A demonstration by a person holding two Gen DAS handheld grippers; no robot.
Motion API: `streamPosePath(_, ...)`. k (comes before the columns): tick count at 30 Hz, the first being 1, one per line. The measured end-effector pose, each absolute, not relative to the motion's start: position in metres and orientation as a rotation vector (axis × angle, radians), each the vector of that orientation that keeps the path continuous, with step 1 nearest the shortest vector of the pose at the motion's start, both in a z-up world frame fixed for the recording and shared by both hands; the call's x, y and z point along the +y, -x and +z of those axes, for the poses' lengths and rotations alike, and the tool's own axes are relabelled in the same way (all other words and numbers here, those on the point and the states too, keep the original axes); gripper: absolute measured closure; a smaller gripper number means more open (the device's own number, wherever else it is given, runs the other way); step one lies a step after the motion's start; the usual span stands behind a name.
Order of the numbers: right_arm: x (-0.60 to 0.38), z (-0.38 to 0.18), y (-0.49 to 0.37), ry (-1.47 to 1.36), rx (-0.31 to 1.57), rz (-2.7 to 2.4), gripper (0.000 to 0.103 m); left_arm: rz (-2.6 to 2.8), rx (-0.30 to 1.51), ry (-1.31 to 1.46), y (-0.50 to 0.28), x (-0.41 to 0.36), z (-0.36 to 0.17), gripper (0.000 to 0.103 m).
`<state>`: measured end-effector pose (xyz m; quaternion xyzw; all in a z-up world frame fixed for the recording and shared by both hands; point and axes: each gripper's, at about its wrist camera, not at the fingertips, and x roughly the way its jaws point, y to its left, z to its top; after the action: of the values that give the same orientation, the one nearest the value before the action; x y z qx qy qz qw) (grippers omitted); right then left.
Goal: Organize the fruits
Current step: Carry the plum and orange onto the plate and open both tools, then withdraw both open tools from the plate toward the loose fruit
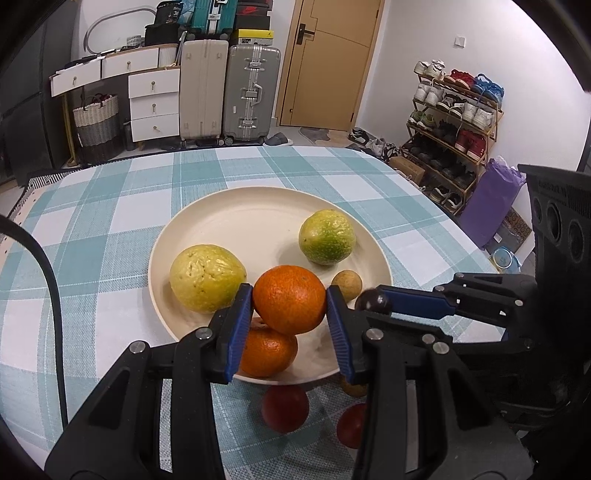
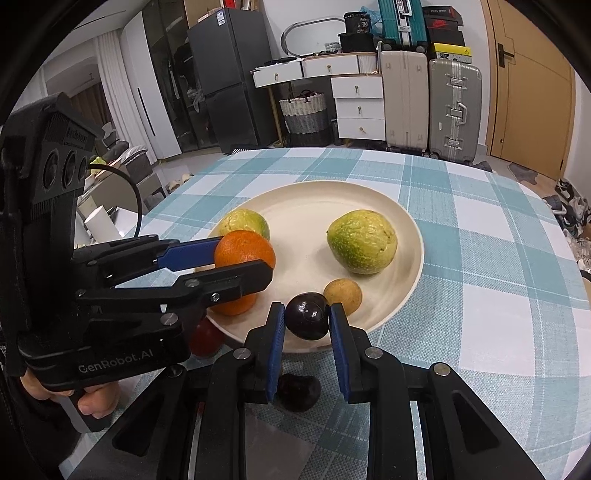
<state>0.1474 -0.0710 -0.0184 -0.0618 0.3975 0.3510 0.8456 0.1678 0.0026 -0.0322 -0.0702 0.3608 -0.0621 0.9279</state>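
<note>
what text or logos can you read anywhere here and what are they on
"GenRobot.AI": white letters on the body of the left gripper, right wrist view.
"36": on a dark box atop the cabinet.
Swoosh logo, no legible words: on a black and red shoe box.
Embossed lettering on the gripper housing: too blurred to read.
Fridge sticker: too small.

A table (image 1: 110,206) in teal-checked cloth filled mid-frame; on it lay a cream plate (image 1: 229,206), two red fruits (image 1: 284,408) and a dark fruit (image 2: 297,393) at the lower centre.
</note>
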Motion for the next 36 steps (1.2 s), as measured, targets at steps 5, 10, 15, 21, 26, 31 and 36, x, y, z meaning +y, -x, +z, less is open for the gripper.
streamPosePath(5,-0.076,-0.014,-0.140,0.131,0.814,0.734,0.060,-0.132,0.738,0.150,-0.166,0.003,-0.032,0.066)
streamPosePath(10,-0.086,-0.010,-0.136,0.121,0.802,0.711,0.055,-0.126,0.730,0.148,-0.161,0.002,-0.026,0.063)
streamPosePath(15,-0.097,-0.006,-0.131,0.111,0.794,0.683,0.041,-0.103,0.710,0.133,-0.144,0.002,-0.015,0.043)
streamPosePath(21,-0.112,0.000,-0.123,0.070,0.788,0.663,0.019,-0.051,0.672,0.120,-0.109,0.008,-0.002,0.016)
streamPosePath(26,-0.118,0.001,-0.112,0.078,0.786,0.636,0.002,-0.025,0.650,0.122,-0.079,0.014,0.004,0.000)
streamPosePath(31,-0.119,-0.003,-0.104,0.103,0.776,0.588,0.000,-0.020,0.660,0.114,-0.059,0.015,-0.001,0.000)
streamPosePath(36,-0.118,-0.010,-0.104,0.106,0.803,0.594,0.000,-0.017,0.687,0.108,-0.055,0.013,-0.011,0.000)
